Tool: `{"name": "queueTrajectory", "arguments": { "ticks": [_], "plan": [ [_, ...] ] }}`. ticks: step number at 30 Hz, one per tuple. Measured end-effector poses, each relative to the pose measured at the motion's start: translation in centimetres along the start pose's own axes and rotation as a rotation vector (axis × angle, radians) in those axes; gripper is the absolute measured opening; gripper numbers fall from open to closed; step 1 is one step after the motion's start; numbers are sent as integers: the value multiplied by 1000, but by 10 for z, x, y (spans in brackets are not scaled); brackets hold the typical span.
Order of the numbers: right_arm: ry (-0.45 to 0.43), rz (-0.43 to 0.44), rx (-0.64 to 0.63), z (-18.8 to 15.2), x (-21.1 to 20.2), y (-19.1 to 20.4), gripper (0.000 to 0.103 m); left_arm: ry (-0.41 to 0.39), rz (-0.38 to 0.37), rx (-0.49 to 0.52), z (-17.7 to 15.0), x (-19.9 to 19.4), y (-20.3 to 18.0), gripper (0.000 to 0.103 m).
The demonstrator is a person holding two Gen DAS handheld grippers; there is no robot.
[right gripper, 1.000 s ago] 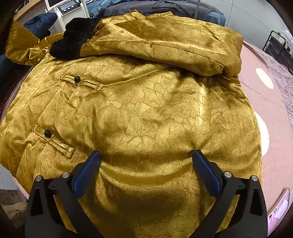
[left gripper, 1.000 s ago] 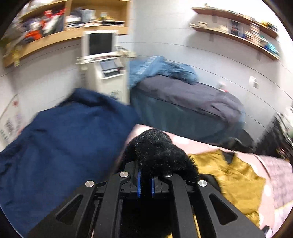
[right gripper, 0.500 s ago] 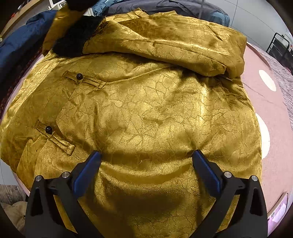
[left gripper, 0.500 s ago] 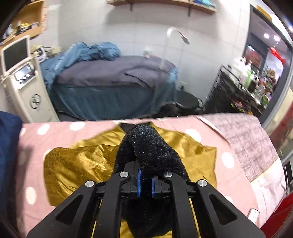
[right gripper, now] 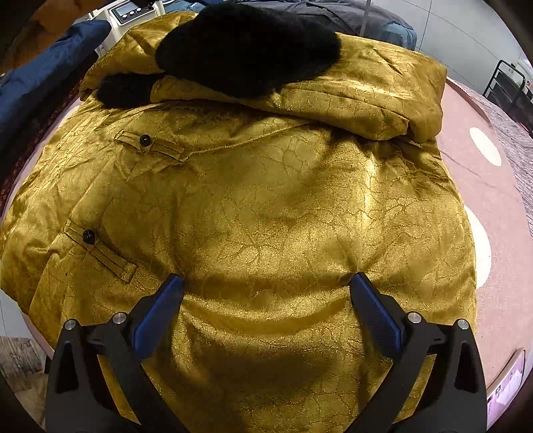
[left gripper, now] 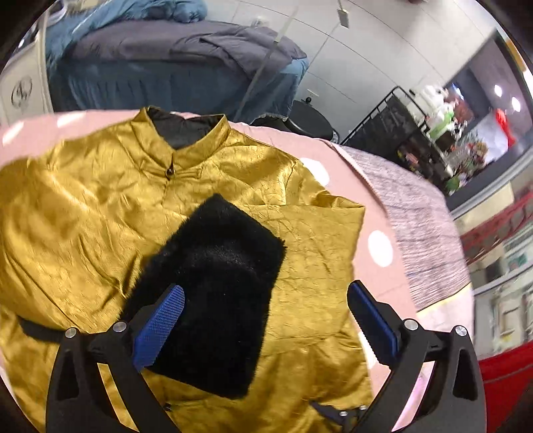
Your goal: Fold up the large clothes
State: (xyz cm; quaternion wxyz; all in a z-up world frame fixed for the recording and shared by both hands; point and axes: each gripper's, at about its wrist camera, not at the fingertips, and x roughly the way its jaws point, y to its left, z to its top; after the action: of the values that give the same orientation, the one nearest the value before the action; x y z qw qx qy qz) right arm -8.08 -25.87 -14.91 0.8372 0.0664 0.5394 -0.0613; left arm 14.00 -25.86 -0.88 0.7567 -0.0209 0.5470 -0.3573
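A gold brocade jacket [left gripper: 83, 206] with knot buttons lies spread on a pink bed with white dots [left gripper: 376, 239]. Its black fur cuff [left gripper: 220, 276] rests on the jacket's chest, the sleeve folded inward. My left gripper [left gripper: 266, 306] hovers over the cuff with its jaws opening wide; the cuff lies between them, and the pads do not press on it. In the right wrist view the same jacket [right gripper: 266, 216] fills the frame, with two fur cuffs [right gripper: 246, 46] at its far end. My right gripper [right gripper: 266, 299] is open, its fingertips [right gripper: 173, 286] pressed into the gold fabric.
Behind the pink bed stands another bed with dark grey and blue covers [left gripper: 173, 50]. A black wire rack [left gripper: 393, 133] stands at the right. Dark blue cloth [right gripper: 43, 66] and a white machine [right gripper: 130, 13] lie at the far left. A grey knit blanket [left gripper: 409, 213] covers the bed's right part.
My left gripper carried the black fur cuff across and down onto the jacket's chest, then let it go, jaws spread wide. The right gripper stayed still, open.
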Motion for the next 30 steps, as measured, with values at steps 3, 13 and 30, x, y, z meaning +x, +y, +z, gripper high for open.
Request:
{"name": "queueTrajectory", "arguments": {
  "ticks": [3,13,30],
  "plan": [
    [1,1,0,0,-1,1,98,-3,-29,-11,-3,-6,2,96],
    [-9,-7,7,0,-1,4,98,-87,246,44,-65,-63,83,96],
    [-273,160,162,58,-63,-13,98,-103,494,-201,-191,-138,228,96]
  ]
}}
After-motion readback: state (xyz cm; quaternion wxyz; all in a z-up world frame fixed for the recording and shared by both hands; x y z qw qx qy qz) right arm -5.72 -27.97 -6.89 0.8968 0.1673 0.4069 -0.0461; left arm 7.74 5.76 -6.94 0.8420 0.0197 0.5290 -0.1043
